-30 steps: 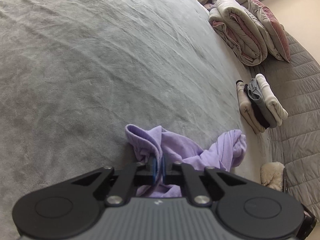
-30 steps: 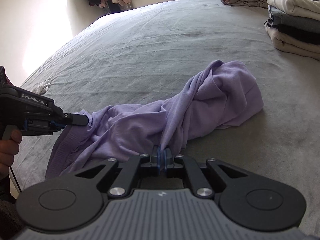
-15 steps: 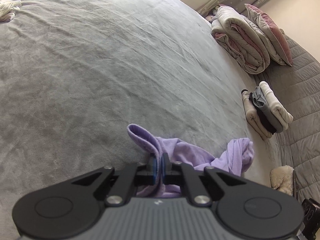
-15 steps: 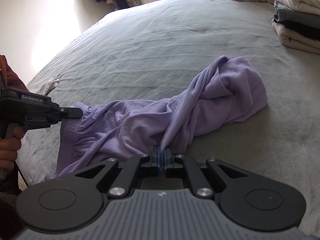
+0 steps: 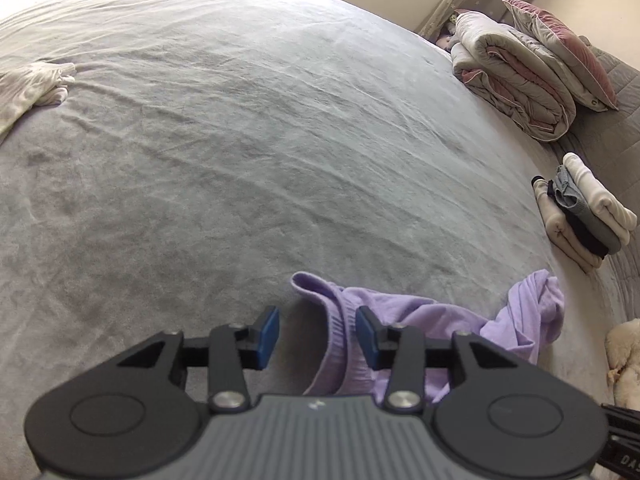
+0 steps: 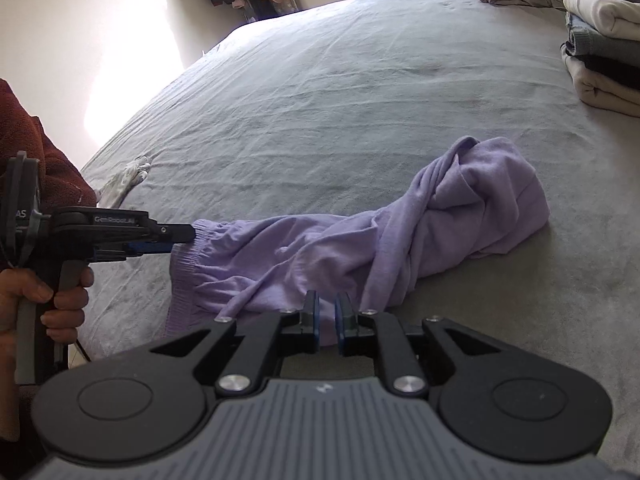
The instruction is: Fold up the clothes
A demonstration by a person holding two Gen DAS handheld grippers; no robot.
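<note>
A crumpled lilac garment lies stretched across the grey bed, its ribbed waistband toward the left and its bunched end toward the right. My left gripper has its jaws opening; the waistband hangs loose between them, beside the right pad. From the right wrist view, the left gripper sits at the waistband's edge, held by a hand. My right gripper hovers over the garment's near edge with jaws opening a little; lilac cloth shows in the narrow gap, not pinched.
A stack of folded clothes sits at the bed's right side, also in the right wrist view. A rolled duvet and a pillow lie behind it. A white cloth lies at far left. A fluffy item is at right.
Both grippers were shut on the lilac cloth and have let go: the left jaws now stand wide, the right ones slightly apart. The right gripper has risen a little.
</note>
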